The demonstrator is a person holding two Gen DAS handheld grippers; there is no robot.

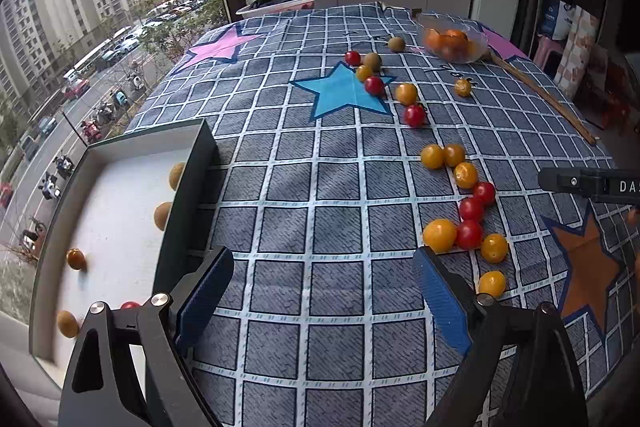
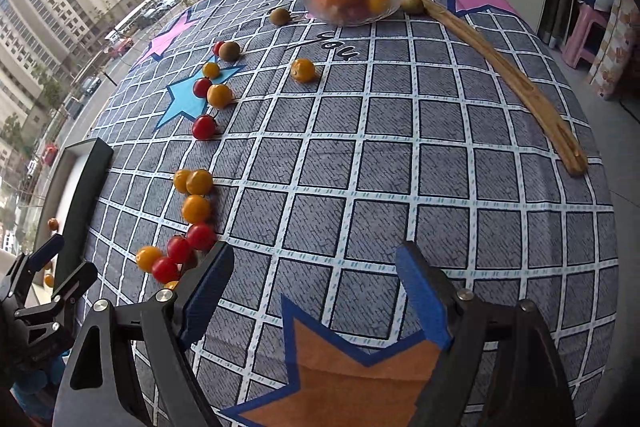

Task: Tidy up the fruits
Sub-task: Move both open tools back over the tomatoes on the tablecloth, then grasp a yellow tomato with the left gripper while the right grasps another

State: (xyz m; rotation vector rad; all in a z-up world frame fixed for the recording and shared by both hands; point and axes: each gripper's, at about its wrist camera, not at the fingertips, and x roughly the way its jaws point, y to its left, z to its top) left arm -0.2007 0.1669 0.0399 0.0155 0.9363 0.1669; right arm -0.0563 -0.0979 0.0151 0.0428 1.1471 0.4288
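We hold both grippers over the checked tablecloth (image 2: 400, 163) with nothing between the fingers. The left gripper (image 1: 324, 301) has its jaws spread wide and empty; the right gripper (image 2: 316, 297) is likewise released.

The key relation: the nearest cluster of cherry tomatoes (image 1: 468, 227) lies ahead and to the right of the left gripper, just beyond its right finger, and ahead-left of the right gripper, just beside its left finger. We judge the two about equally near. The cluster runs as a curved line away from us, toward the glass bowl (image 2: 352, 1) of oranges at the far end.

The white tray (image 1: 120, 211) sits just left of the left gripper. Only the left wrist view shows its contents: several brown fruits and one red one. The right wrist view shows the wooden strip (image 2: 508, 75) full length.
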